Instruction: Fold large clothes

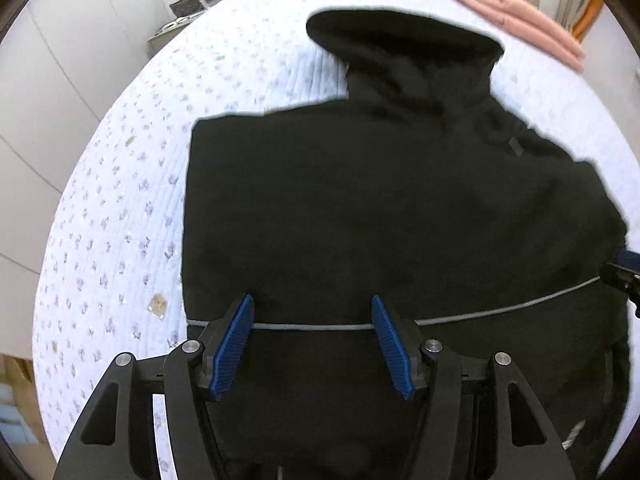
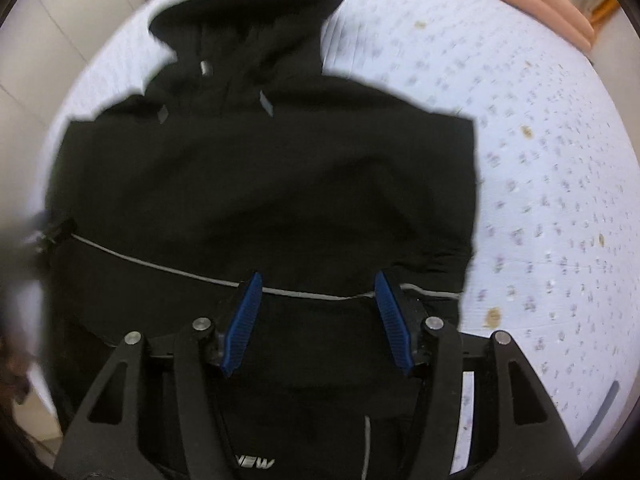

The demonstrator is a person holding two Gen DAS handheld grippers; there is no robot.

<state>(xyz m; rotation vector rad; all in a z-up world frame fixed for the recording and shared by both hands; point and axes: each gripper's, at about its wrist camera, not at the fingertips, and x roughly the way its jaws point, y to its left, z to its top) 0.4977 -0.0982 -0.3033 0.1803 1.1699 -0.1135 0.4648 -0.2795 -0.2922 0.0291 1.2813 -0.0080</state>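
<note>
A black hooded jacket lay flat on a white quilted bedspread printed with small flowers, its hood toward the far end. A thin grey reflective stripe ran left to right across the near part of the garment. The left gripper was positioned over the stripe near the jacket's left edge, blue pads spread, nothing pinched between them. The right gripper was positioned over the stripe near the jacket's right edge, pads likewise spread and holding nothing. Folded pink cloth lay at the far right of the bed. White cupboard doors stood at the left.
</note>
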